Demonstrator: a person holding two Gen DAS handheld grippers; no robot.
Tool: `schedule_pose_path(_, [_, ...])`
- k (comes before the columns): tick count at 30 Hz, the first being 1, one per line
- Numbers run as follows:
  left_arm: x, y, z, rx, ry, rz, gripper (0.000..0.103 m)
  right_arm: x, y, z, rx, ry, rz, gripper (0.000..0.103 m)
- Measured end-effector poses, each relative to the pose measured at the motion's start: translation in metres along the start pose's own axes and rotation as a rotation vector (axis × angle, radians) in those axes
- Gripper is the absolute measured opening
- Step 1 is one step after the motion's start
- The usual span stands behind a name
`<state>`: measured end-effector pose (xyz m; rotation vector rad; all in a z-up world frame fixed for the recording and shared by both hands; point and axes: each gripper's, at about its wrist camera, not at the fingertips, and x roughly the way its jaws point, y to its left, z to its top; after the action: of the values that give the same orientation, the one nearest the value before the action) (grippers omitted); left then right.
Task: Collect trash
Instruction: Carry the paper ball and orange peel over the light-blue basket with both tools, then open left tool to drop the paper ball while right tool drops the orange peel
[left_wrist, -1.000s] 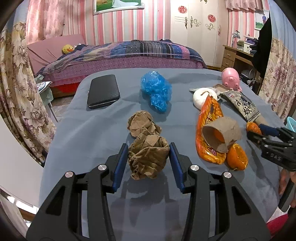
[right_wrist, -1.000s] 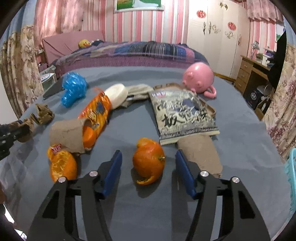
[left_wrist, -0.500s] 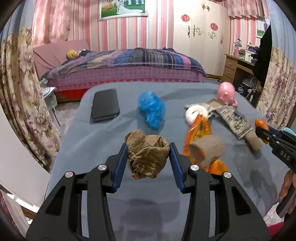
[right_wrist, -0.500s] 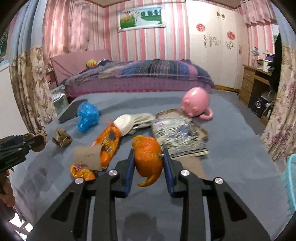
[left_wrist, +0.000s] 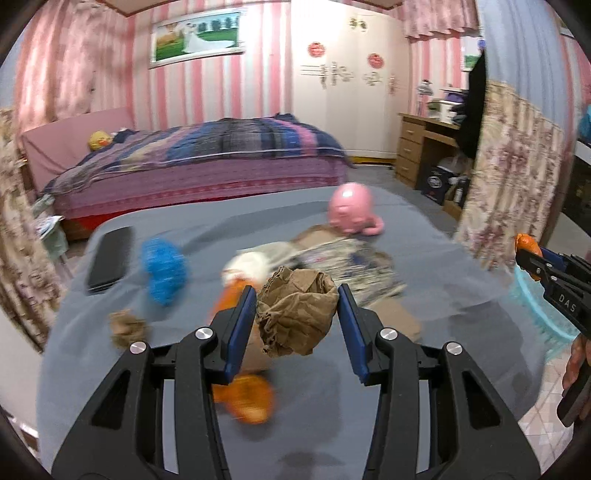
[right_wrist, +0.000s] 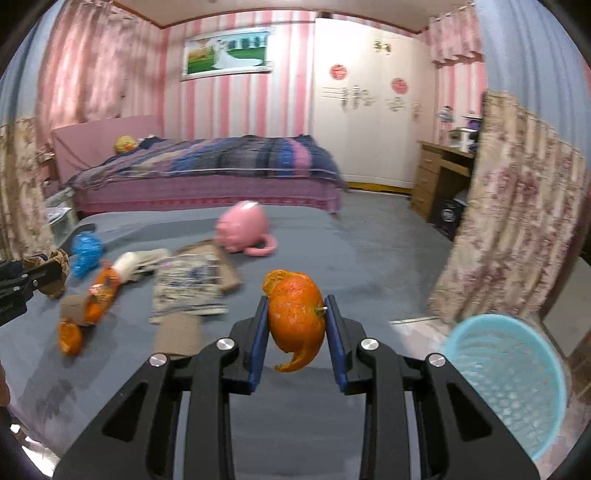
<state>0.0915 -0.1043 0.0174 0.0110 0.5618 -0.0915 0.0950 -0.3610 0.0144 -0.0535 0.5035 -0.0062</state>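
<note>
- A pink-striped bedroom; a grey-clothed table (right_wrist: 369, 266) carries scattered litter.
- The right gripper (right_wrist: 297, 325) is clamped on an orange peel (right_wrist: 295, 319), clear of the cloth.
- The left gripper (left_wrist: 297, 314) pinches a crumpled brown paper wad (left_wrist: 297, 310).
- The blue mesh wastebasket (right_wrist: 506, 384) stands on the floor, low to the right of the peel, nearer the right hand.

Left gripper (left_wrist: 297, 319) raised above the surface, pointing forward and somewhat down, blue pads pressed against both sides of a crumpled brown paper wad (left_wrist: 295, 310). Right gripper (right_wrist: 295, 319) likewise tilted down, jaws narrow, pads clamped on an orange peel (right_wrist: 295, 314) held clear of the surface. Part of a hand (left_wrist: 576, 363) shows behind the right gripper's handle in the left wrist view.
</note>
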Motion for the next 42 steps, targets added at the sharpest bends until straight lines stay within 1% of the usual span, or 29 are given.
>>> schedule_pose_path(5, [0.009,-0.057,0.011,0.007,-0.008,-0.092,0.044,-0.011,-0.054,-0.003,0.023,-0.004,-0.081,0.03])
schedule_pose_path(10, [0.022,-0.109,0.016,0.039,0.0,-0.14,0.044,-0.023,-0.103,-0.013,0.047,-0.01,-0.157,0.03])
schedule_pose_path(16, [0.038,-0.172,0.025,0.095,0.0,-0.199,0.044,-0.038,-0.166,-0.028,0.107,-0.013,-0.263,0.03])
schedule_pose_path(23, [0.06,-0.248,0.018,0.157,0.024,-0.312,0.044,-0.045,-0.215,-0.058,0.182,0.01,-0.352,0.03])
schedule_pose_path(26, [0.07,-0.285,0.007,0.199,0.039,-0.36,0.044,-0.046,-0.229,-0.071,0.206,0.019,-0.369,0.03])
schedule_pose_path(32, [0.078,-0.334,-0.01,0.245,0.056,-0.449,0.044,-0.042,-0.246,-0.088,0.252,0.022,-0.392,0.03])
schedule_pose_path(35, [0.084,-0.35,-0.014,0.249,0.074,-0.492,0.044,-0.042,-0.253,-0.093,0.27,0.017,-0.399,0.03])
schedule_pose_path(40, [0.087,-0.374,-0.02,0.29,0.069,-0.518,0.045,-0.041,-0.259,-0.102,0.302,0.014,-0.402,0.03])
schedule_pose_path(42, [0.088,-0.379,-0.02,0.302,0.065,-0.527,0.048,-0.039,-0.262,-0.105,0.306,0.017,-0.402,0.03])
